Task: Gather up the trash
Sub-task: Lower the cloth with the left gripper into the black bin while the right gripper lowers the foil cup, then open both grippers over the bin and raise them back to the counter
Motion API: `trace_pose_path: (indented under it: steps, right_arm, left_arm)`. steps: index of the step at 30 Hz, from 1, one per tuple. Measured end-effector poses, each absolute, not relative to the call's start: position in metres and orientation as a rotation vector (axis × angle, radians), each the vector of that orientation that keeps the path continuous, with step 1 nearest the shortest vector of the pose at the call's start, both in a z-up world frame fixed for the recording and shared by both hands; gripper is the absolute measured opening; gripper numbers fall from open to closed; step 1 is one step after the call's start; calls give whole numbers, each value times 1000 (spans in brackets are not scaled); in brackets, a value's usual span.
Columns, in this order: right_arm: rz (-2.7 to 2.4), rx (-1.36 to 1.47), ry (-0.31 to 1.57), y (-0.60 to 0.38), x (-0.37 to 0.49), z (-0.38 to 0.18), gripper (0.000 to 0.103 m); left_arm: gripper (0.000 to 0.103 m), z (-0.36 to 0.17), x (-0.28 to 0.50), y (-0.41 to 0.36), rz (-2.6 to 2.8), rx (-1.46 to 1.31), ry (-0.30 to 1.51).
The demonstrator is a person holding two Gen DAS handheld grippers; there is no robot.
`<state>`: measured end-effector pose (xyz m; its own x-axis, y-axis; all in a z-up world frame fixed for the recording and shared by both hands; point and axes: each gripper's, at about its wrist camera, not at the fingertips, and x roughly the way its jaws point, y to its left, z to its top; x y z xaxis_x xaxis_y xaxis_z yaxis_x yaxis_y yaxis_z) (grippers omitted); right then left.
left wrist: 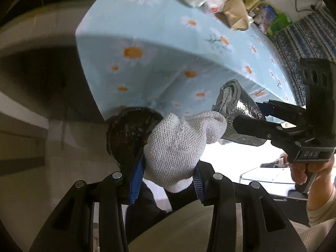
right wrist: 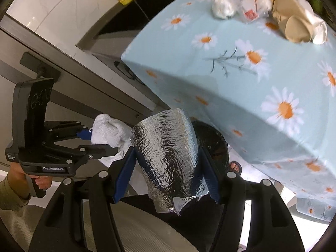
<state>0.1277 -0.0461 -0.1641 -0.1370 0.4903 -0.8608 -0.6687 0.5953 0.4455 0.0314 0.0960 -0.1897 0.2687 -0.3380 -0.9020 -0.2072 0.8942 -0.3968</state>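
My left gripper (left wrist: pixel 169 163) is shut on a white knitted cloth (left wrist: pixel 176 145), held just above and to the right of a bin lined with a black bag (left wrist: pixel 130 132). My right gripper (right wrist: pixel 168 150) is shut on a roll of crinkled silver foil (right wrist: pixel 166 157), which hides most of the black bin (right wrist: pixel 214 142) behind it. Each view shows the other tool. The right gripper (left wrist: pixel 250 115) carries the foil roll (left wrist: pixel 241 109) beside the cloth. The left gripper (right wrist: pixel 98 140) carries the cloth (right wrist: pixel 107 132) at the foil's left.
A table under a light blue daisy cloth (right wrist: pixel 241 79) stands over the bin. On it lie crumpled white plastic bags (right wrist: pixel 222 6) and a crushed brown paper cup (right wrist: pixel 292 23). A sandalled foot (right wrist: pixel 235 167) rests beside the bin. Grey cabinet fronts (right wrist: pixel 63 48) are at the left.
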Motion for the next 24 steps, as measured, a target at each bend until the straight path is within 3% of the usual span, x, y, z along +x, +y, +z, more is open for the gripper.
trace_pose_path:
  steps: [16,17,20,22,24]
  right_arm:
    - [934,-131,1478,-41,125,-210,62]
    - [927,-128,1483,-41,125,-211,64]
    - [903,-100,1498,-41,129,-213,70]
    - [882,-89,1503,-42,131,-213,77]
    - [870,-76,1509,-43,132,-213,77]
  left_arm:
    - [40,-236,36,107,-93,-538,1383]
    - [41,-237,38,107,-90,-538,1386]
    - [74,-243,41,113,-51,-548,1409]
    - [74,-244,42,116,-64,-563,1409]
    - [74,-243,43,117,-64,-557,1409]
